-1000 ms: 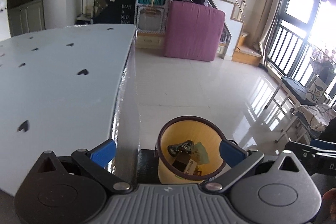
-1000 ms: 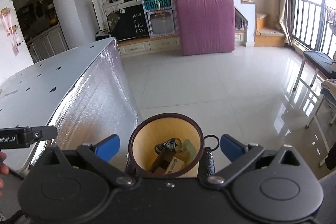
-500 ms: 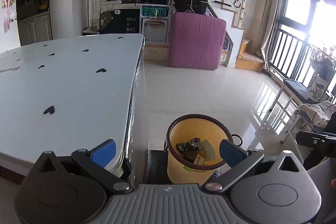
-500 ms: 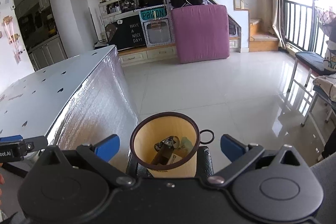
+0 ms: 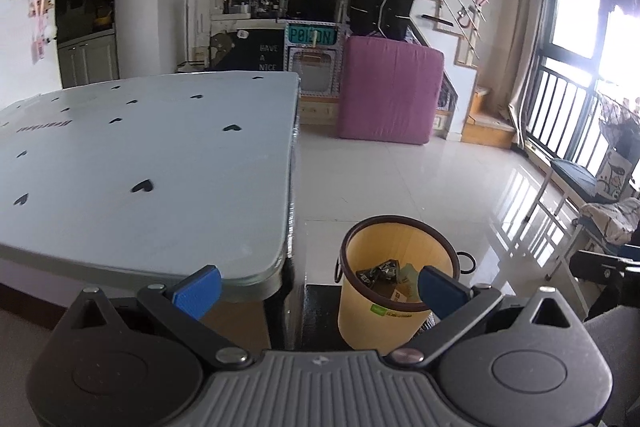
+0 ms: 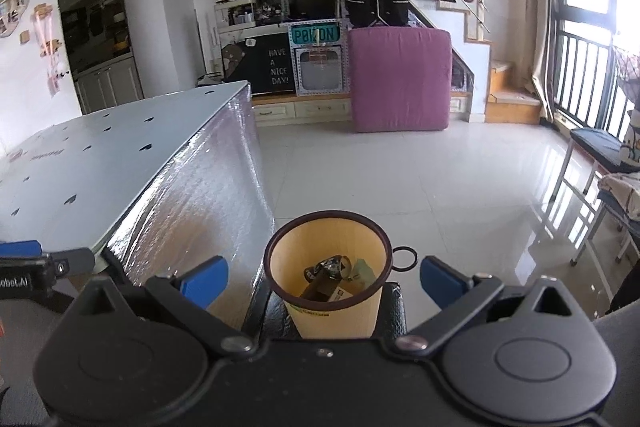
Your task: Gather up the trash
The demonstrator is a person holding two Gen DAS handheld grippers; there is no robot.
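Note:
A yellow trash bin (image 5: 384, 319) with a dark rim stands on a black stool beside the table; it also shows in the right wrist view (image 6: 336, 319). Inside lie a dark crumpled wrapper (image 6: 328, 265), a green scrap (image 6: 362, 269) and a brown carton (image 6: 326, 291). My left gripper (image 5: 318, 285) is open and empty, held back from the bin, at the table's corner. My right gripper (image 6: 322, 277) is open and empty, with the bin between its blue fingertips (image 6: 206, 277). The left gripper (image 6: 24, 269) shows at the right wrist view's left edge.
A white table (image 5: 140, 155) with black heart marks fills the left; its side is wrapped in silver foil (image 6: 208, 195). A pink mattress (image 5: 390, 91) leans by the stairs. Folding chairs (image 6: 600, 179) stand at the right by the window. The tiled floor (image 6: 440, 187) is glossy.
Both grippers have drawn back and up from the bin, which now looks smaller and farther. More of the table top and its near corner shows. Both stay open.

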